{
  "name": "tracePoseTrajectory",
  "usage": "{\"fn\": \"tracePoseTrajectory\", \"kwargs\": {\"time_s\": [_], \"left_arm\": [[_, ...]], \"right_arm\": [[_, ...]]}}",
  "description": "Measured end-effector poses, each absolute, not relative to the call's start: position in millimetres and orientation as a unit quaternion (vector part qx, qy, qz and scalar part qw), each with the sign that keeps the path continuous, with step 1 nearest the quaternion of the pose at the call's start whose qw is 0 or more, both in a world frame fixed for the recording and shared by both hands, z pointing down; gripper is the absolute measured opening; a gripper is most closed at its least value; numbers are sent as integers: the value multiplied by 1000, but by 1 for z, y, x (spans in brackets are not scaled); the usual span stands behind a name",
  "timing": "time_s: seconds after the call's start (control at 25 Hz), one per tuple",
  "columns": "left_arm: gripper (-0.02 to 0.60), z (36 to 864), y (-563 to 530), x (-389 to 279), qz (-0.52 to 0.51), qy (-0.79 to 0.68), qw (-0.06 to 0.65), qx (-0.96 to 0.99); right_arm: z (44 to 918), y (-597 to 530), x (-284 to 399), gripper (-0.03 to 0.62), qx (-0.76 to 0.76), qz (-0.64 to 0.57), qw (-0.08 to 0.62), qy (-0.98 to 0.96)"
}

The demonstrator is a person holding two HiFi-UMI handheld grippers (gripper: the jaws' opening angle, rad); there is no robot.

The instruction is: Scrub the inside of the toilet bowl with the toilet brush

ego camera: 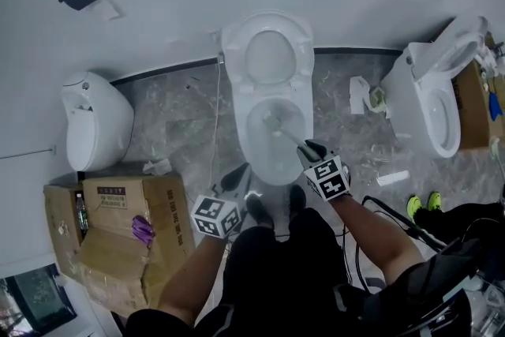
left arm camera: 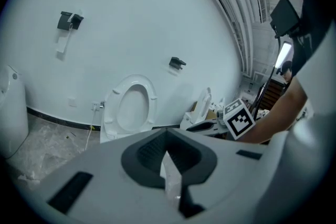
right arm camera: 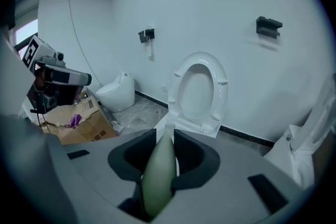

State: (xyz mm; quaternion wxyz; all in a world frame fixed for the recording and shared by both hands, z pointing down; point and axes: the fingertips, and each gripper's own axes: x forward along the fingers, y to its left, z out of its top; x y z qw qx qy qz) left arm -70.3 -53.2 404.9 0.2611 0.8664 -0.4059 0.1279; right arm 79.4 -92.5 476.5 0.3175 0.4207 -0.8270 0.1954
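A white toilet (ego camera: pixel 272 162) stands against the wall with its seat and lid (ego camera: pixel 268 55) raised. The toilet brush (ego camera: pixel 278 125) has its head down inside the bowl, and its handle slants toward me into my right gripper (ego camera: pixel 310 150), which is shut on it. In the right gripper view the pale green handle (right arm camera: pixel 159 176) runs between the jaws, with the raised seat (right arm camera: pixel 199 89) beyond. My left gripper (ego camera: pixel 239 177) hovers just outside the bowl's near left rim, shut with nothing held. Its view shows the jaws (left arm camera: pixel 168 157) closed and the toilet seat (left arm camera: pixel 131 105) ahead.
An open cardboard box (ego camera: pixel 118 229) sits on the floor at the left, below a second white toilet (ego camera: pixel 95 122). A third toilet (ego camera: pixel 432 95) stands at the right. Scraps and cables lie on the grey floor. My shoes (ego camera: pixel 257 209) are just before the bowl.
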Motion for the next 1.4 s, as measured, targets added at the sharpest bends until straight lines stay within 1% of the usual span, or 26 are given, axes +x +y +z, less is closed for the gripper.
{"fn": "tracePoseTrajectory", "kwargs": {"time_s": [0.44,0.64,0.96,1.4], "left_arm": [[9,334,-45,-75,96,-412,226,877],[9,314,-37,-76,90,-419,229,874],[9,285,-38,-71,67,-423,200,881],[9,256,-33,-73,56,-428,165,887]], "right_arm": [[390,-77,80,110,438,199,261,-837],[365,-66,84,110,447,203,247,-836],[331,-59,96,110,449,189,229,-842],[274,-46,92,110,438,175,190,-861]]}}
